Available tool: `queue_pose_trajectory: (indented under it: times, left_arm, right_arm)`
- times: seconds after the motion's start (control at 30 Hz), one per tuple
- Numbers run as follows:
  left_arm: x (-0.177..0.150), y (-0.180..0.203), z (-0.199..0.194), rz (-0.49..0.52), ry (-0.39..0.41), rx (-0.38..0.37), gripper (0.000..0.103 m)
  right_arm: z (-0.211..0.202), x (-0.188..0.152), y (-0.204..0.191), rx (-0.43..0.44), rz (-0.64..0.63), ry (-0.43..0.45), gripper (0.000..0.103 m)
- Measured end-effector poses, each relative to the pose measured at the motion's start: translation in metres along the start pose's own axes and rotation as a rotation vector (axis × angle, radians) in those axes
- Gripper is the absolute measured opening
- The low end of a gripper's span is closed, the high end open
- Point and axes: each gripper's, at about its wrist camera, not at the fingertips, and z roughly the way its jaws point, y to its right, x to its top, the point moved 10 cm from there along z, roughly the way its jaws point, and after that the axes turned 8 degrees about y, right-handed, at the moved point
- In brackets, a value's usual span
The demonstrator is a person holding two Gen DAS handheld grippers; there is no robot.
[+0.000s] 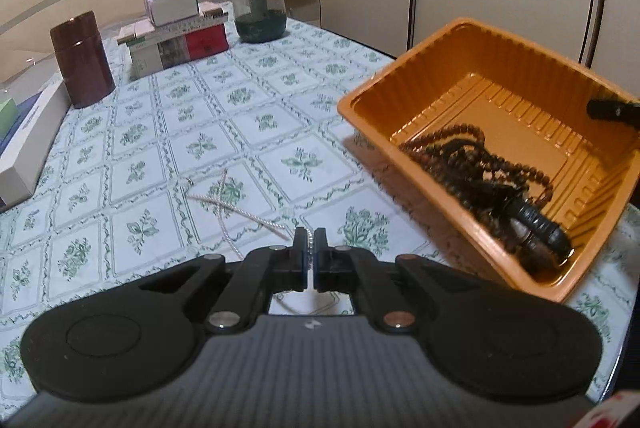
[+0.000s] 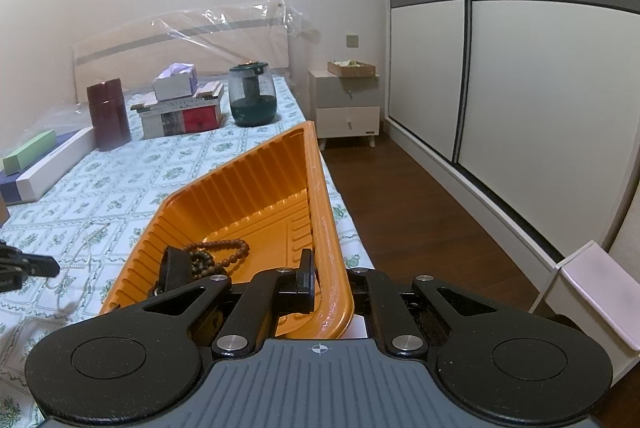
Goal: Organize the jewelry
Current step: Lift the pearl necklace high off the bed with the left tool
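My left gripper [image 1: 309, 242] is shut on a thin silver chain [image 1: 240, 210] that trails across the flowered tablecloth [image 1: 168, 132] ahead of it. An orange plastic tray [image 1: 372, 108] is tilted up off the table at the right; dark bead strings [image 1: 472, 160] lie heaped in its lower corner. My right gripper [image 2: 326, 272] is shut on the tray's rim [image 2: 320, 196], one finger inside and one outside, and holds the tray lifted. Its fingertip shows in the left wrist view [image 1: 612, 110]. The beads also show in the right wrist view [image 2: 216, 252].
At the far end stand a dark red canister [image 1: 82, 58], a stack of books with a tissue box [image 1: 176, 36], and a dark green glass pot [image 1: 260, 8]. Flat boxes [image 1: 28, 144] lie along the left edge. The table edge runs just right of the tray.
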Motion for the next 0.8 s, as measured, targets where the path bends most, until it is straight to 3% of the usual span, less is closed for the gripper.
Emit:
queue_pose_trajectory:
  times: [0.8]
  left_arm:
    - [0.109, -0.031, -0.065, -0.088, 0.219, -0.035, 0.001]
  right_arm:
    - [-0.002, 0.002, 0.000, 0.003, 0.001, 0.009, 0.006]
